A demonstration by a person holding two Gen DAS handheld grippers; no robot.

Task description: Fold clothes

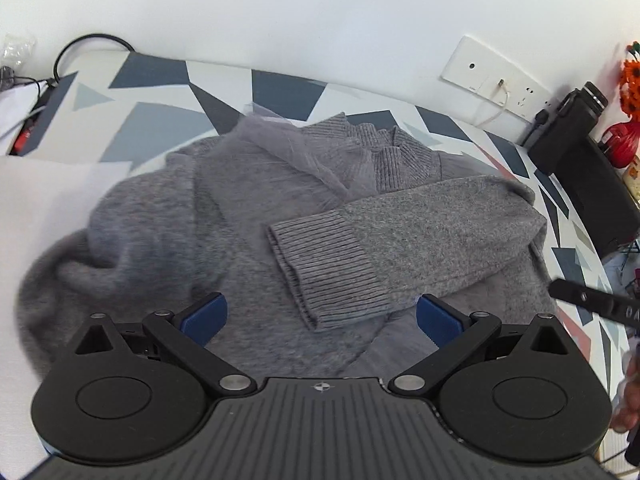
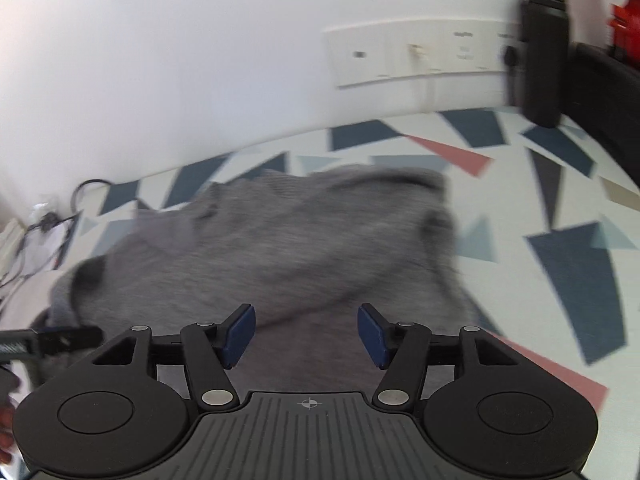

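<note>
Looking along the left gripper (image 1: 322, 316), a fuzzy grey knitted sweater (image 1: 224, 216) is seen spread on the geometric-patterned tabletop (image 1: 160, 80); its ribbed-cuffed sleeve (image 1: 384, 248) is folded across the body, long axis slanting from the right edge down toward the wide-apart, empty jaws.

From the right gripper (image 2: 306, 334) (blurred), jaws stand partly apart with nothing between them, the sweater directly ahead and below.

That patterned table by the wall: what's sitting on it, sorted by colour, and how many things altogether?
Grey: 1, a fuzzy grey knitted sweater with ribbed cuffs
Black: 2, a tall black cylindrical flask and a flat black box
Red: 1, a shiny red ornament
Total: 4 on the blue, white and pink triangle-patterned tablecloth
</note>
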